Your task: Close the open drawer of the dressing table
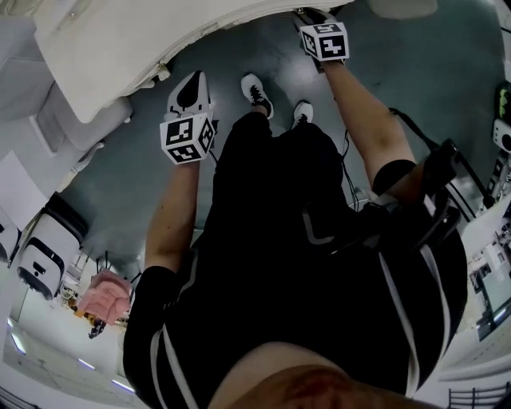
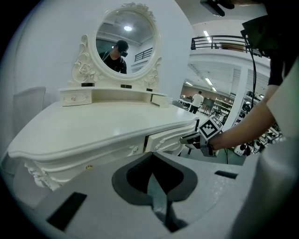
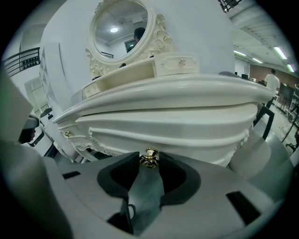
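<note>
The white dressing table stands in front of me under an oval mirror. Its front drawer sticks out a little from the table front. My right gripper is at that drawer, and its jaws hold the gold drawer knob between their tips. In the left gripper view the right gripper touches the drawer's right end. My left gripper hangs back from the table, shut and empty. From the head view the left gripper is over the floor and the right gripper is at the table edge.
Small upper drawers sit on the tabletop beside the mirror. The person's shoes stand on grey floor close to the table. A white and black machine is at the left. A white rounded seat is at the table's right.
</note>
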A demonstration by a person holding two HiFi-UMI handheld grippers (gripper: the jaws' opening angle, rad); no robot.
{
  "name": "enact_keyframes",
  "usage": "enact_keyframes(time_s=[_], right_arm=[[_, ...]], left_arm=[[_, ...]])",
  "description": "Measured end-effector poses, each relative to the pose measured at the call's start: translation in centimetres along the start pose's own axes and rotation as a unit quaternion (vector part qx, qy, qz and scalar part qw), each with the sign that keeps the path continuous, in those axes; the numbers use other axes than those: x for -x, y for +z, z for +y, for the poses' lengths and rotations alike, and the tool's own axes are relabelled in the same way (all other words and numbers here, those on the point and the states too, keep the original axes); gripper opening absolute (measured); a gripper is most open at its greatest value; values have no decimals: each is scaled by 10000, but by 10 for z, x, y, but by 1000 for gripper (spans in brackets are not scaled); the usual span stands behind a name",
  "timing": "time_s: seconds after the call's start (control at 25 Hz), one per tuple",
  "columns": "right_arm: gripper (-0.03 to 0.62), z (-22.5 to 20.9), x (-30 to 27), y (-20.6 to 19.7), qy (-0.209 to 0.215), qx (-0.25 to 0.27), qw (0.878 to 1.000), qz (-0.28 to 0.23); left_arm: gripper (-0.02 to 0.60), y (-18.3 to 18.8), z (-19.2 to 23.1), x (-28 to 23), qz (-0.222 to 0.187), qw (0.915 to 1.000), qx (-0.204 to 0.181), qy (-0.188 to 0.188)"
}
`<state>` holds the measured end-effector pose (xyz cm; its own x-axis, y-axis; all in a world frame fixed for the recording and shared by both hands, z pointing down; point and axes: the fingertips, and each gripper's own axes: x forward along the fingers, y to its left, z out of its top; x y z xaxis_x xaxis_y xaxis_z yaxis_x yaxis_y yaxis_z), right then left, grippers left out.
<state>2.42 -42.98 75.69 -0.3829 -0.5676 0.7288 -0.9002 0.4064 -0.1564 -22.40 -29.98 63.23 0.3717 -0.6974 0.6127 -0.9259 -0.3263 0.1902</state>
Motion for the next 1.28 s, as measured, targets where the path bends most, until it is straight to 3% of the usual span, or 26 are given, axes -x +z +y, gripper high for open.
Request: enact_keyframes(time_s=[0.52, 1.16, 1.28], right_arm=[[138, -4, -22, 23, 12, -53, 10000, 33], [143, -8, -21, 24, 92, -46, 9999, -32], [193, -5, -16, 22, 103, -71, 9998, 136]], left_arm=[[3, -6, 9, 1, 133, 9998, -115, 87], [3, 10, -6, 5, -197, 9996, 154, 151], [3, 13, -12, 8, -265, 9995, 88, 145]])
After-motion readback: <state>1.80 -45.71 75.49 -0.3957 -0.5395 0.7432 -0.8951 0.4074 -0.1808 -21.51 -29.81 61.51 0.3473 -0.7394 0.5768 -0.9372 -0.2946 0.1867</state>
